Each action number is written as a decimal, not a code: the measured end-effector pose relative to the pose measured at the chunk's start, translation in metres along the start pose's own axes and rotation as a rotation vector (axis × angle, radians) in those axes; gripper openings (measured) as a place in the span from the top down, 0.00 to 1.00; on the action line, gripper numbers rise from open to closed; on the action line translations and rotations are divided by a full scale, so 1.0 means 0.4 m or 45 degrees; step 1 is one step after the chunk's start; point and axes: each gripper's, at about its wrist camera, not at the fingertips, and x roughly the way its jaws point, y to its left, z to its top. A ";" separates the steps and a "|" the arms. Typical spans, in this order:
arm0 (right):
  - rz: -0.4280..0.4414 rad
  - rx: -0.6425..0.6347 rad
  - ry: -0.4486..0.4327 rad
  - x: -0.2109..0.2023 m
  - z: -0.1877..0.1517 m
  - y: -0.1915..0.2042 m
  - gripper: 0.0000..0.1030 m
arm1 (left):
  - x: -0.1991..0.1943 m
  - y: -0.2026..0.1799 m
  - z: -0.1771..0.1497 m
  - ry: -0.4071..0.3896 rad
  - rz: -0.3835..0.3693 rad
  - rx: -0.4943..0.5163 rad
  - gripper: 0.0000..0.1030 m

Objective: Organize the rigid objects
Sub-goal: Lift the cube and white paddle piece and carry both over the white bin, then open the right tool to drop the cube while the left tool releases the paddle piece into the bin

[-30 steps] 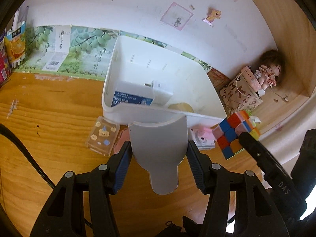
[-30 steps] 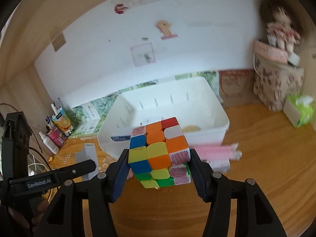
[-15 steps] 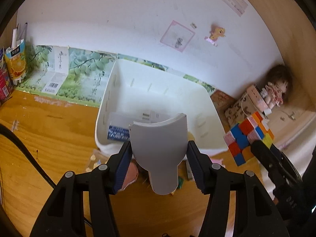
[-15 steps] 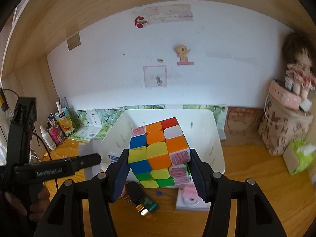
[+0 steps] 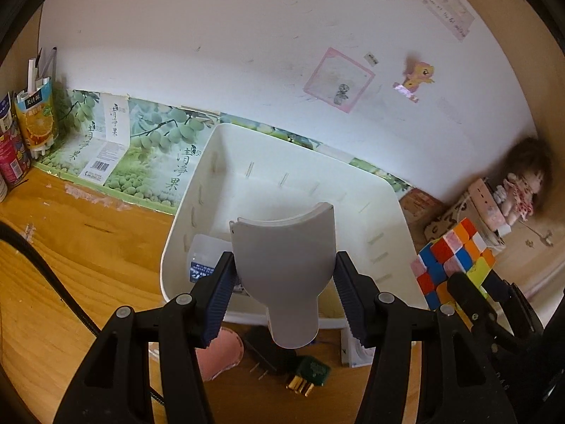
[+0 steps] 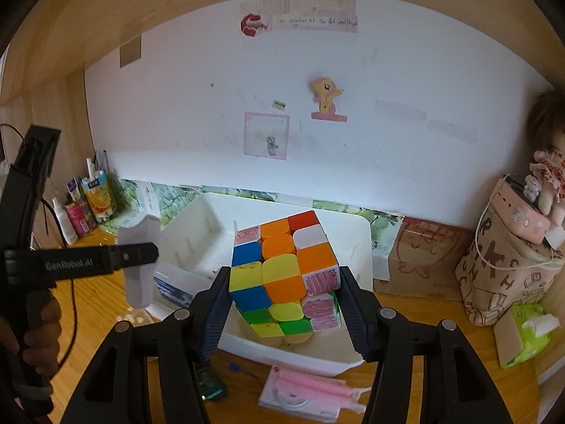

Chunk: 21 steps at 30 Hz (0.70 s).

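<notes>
My left gripper (image 5: 284, 279) is shut on a grey plastic scoop (image 5: 286, 265), held over the near rim of the white bin (image 5: 392, 219). The same scoop (image 6: 136, 265) shows at the left of the right wrist view, with the left gripper (image 6: 106, 261) around it. My right gripper (image 6: 284, 282) is shut on a multicoloured puzzle cube (image 6: 282, 272), above the white bin (image 6: 356, 247). From the left wrist camera the cube (image 5: 452, 258) hangs beside the bin's right corner. A small clear box with a blue label (image 5: 204, 258) lies inside the bin.
On the wooden desk in front of the bin lie a pink pad (image 5: 220, 351), a green connector (image 5: 310, 376) and a pink item on a white card (image 6: 310, 390). Drink cartons (image 5: 35, 116) stand at the left, a doll on a patterned bag (image 6: 512, 265) at the right.
Both grippers have moved toward the bin and risen a little, each keeping its object. The right gripper has rolled, so the room looks more level in its view.
</notes>
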 end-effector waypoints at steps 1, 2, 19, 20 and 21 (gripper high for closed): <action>-0.006 -0.015 0.002 0.009 -0.002 -0.003 0.43 | 0.006 -0.001 0.001 0.002 0.008 -0.004 0.42; -0.008 -0.026 0.005 0.017 -0.004 -0.006 0.43 | 0.011 -0.002 0.003 0.005 0.012 -0.008 0.42; 0.090 -0.101 0.043 0.110 -0.033 -0.011 0.43 | 0.067 -0.009 0.003 0.011 0.121 -0.057 0.41; 0.092 -0.103 0.040 0.110 -0.033 -0.012 0.43 | 0.068 -0.009 0.003 0.012 0.124 -0.060 0.40; 0.097 -0.103 0.038 0.111 -0.033 -0.013 0.43 | 0.069 -0.009 0.003 0.015 0.125 -0.064 0.38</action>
